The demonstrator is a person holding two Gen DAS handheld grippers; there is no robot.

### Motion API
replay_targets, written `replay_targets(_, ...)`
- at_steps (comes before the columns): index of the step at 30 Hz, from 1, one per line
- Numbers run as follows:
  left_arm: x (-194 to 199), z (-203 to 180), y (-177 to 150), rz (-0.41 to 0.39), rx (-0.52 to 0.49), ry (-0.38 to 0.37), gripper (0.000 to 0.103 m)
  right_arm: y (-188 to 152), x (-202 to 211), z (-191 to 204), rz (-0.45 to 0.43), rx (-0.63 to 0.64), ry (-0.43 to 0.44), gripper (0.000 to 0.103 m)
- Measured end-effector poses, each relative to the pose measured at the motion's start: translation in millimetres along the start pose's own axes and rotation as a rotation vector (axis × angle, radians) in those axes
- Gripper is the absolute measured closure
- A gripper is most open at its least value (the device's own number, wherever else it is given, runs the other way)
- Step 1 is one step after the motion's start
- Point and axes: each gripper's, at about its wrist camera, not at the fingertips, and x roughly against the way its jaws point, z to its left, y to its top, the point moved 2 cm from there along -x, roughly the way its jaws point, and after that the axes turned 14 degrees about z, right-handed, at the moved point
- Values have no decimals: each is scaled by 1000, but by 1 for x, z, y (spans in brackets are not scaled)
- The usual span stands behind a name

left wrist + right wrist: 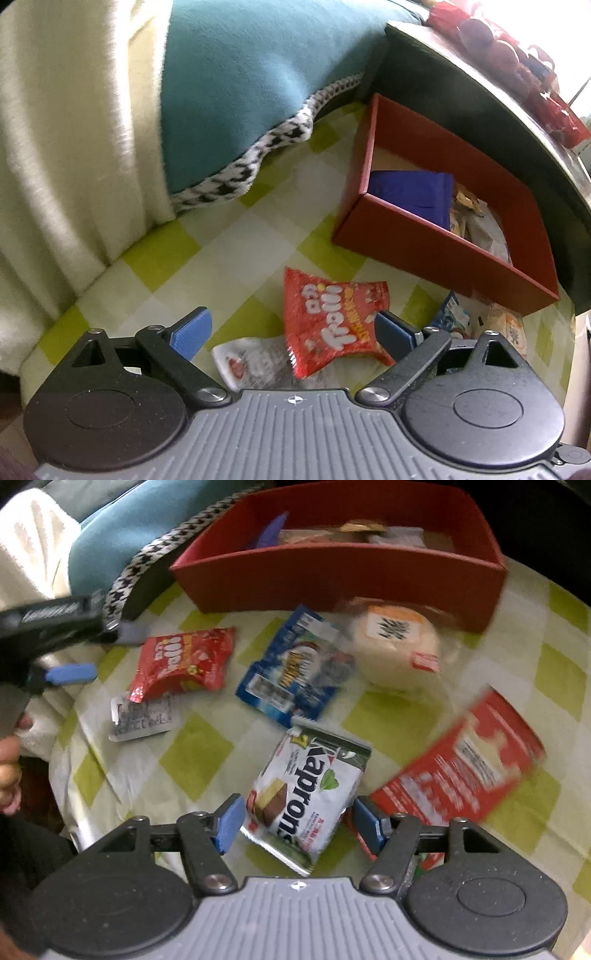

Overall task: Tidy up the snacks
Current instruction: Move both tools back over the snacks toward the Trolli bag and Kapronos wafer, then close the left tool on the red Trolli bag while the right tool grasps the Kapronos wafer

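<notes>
- Left gripper (293,334) hangs over the red gummy bag (328,325), its blue pads spread wide to either side of the bag and not pressing on it, so nothing is held.
- Right gripper (295,829) is spread about halfway, with the white wafer packet (308,797) lying between the pads; they do not seem to press on it, though motion blur makes the right side hard to judge.
- Both packets lie on the green-and-white checked tabletop (195,749), apart from the red box (332,579) that already holds a blue packet (410,195) and a few other snacks.
- Loose on the cloth as well are a blue wrapper (291,672), a round cake in clear wrap (397,650), a small white sachet (144,718) and a larger red pack (461,764).
- My reading is that the step in hand is the reach for a pick-up, one packet per gripper.
- Next, each gripper would need to come lower so the pads straddle its packet, then close on it.
- After that comes a lift over the near wall of the red box and a release inside.
- Thin foil may slip or crumple, so a grip near the middle seems safer.
</notes>
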Motion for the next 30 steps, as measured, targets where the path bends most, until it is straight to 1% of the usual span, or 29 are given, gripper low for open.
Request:
replay_targets(5,-12,-37,17,-42,-161,42,6,-3,-7,17,4,121,-79,36)
replay_targets(7,-20,-52,21,-40,-244,40,5,-2,-6,16,4,125,-71,35)
replay_targets(9,-31,-66,24,-17,-337,24,5,-2,-3,11,5,107,-48,35)
replay_targets(11,-45,-76,25,3,-404,43,5,-1,-1,8,4,90,-42,35)
replay_targets(13,-57,-80,27,28,-448,59,6,-1,1,5,6,84,-32,35)
replay_targets(15,-66,-79,29,55,-467,60,6,-1,2,3,8,77,-20,35)
replay_targets(18,-70,-72,27,97,-463,36,6,1,3,3,8,84,-32,35)
replay_targets(21,-66,-66,15,130,-448,6,6,2,5,3,3,98,-55,35)
replay_targets(23,-60,-62,4,159,-431,-41,6,1,7,1,1,94,-56,35)
replay_targets(25,-55,-60,-6,165,-422,-63,6,-1,10,-2,-3,89,-66,35)
replay_targets(27,-51,-59,-11,147,-416,-47,6,-3,11,-5,-6,78,-72,35)
replay_targets(30,-55,-58,-10,127,-371,4,6,-5,13,-7,-12,64,-56,35)
